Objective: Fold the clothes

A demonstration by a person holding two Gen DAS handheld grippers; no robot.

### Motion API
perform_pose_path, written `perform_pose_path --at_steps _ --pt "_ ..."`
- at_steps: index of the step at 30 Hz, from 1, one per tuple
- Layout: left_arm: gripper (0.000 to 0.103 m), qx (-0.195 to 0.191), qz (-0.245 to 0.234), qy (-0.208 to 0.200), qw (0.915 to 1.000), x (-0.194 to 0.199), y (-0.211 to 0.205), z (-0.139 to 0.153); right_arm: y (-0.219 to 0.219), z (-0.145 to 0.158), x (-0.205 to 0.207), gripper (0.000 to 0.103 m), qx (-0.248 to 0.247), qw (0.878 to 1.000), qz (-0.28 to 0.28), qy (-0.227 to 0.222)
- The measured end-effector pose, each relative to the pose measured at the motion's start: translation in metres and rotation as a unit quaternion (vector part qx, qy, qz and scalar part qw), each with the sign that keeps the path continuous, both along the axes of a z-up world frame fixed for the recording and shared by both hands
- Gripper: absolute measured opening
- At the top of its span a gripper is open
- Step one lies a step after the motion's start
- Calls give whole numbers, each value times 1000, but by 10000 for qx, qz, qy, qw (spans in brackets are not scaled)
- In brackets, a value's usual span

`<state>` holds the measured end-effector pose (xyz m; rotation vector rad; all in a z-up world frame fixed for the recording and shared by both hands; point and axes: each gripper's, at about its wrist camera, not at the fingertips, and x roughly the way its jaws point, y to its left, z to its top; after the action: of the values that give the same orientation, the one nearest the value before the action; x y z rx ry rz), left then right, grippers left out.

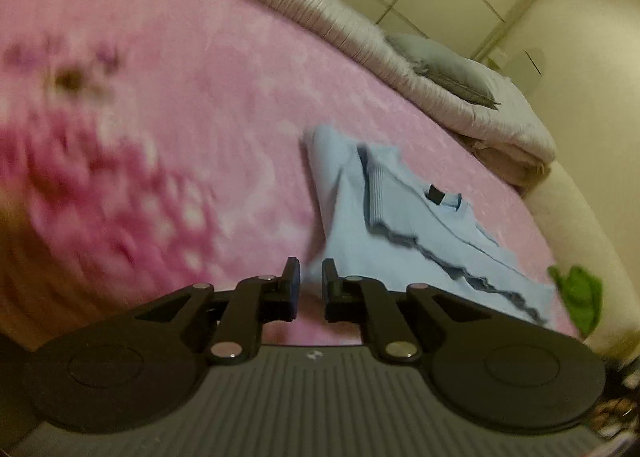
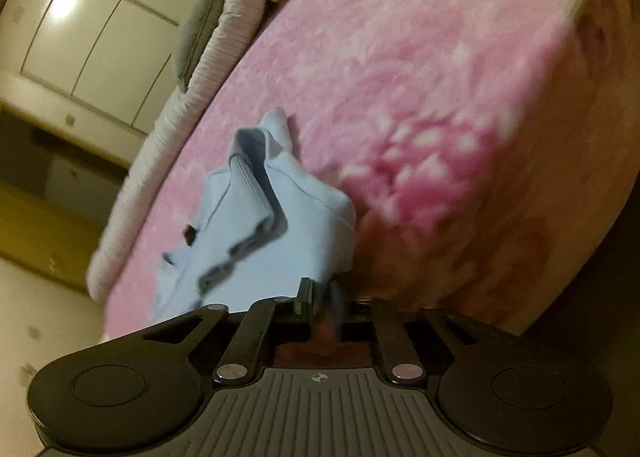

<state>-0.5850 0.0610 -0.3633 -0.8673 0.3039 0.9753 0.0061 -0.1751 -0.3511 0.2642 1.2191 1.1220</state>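
You see a light blue garment (image 1: 404, 217) with a dark scalloped trim and small black label, a pink bedspread (image 1: 200, 105) with deeper pink floral blotches, a grey pillow (image 1: 448, 69), a green scrap (image 1: 580, 297), black gripper fingers (image 1: 290, 285).

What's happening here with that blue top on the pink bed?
A person is folding clothes with a hand-held gripper in each hand. A light blue top lies partly folded on the pink floral blanket covering the bed. The left hand-held gripper is beside the top with a narrow gap and nothing between its fingers. The right hand-held gripper is at the top's near edge; blur hides whether it grips.
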Motion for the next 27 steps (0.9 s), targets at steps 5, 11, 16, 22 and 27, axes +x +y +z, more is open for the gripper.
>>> perform_pose_path --at_steps 5,11,16,22,27 --pt "20 1285 -1231 1279 9757 44 20 36 0 33 1 29 211 9863 570 -1534" --pt "23 2286 -2548 2887 8941 107 46 16 47 40 -19 39 90 9051 2046 -3726" --pt "25 2251 -2706 2772 8940 107 71 -1 81 15 -33 50 -15 8189 3028 -4876" --pt "25 2751 -3311 3067 8489 121 77 -9 97 -5 -36 52 367 7168 3585 -5969" --pt "31 3545 -3723 3738 7720 129 68 -17 101 -17 -43 52 513 6264 4028 -6654"
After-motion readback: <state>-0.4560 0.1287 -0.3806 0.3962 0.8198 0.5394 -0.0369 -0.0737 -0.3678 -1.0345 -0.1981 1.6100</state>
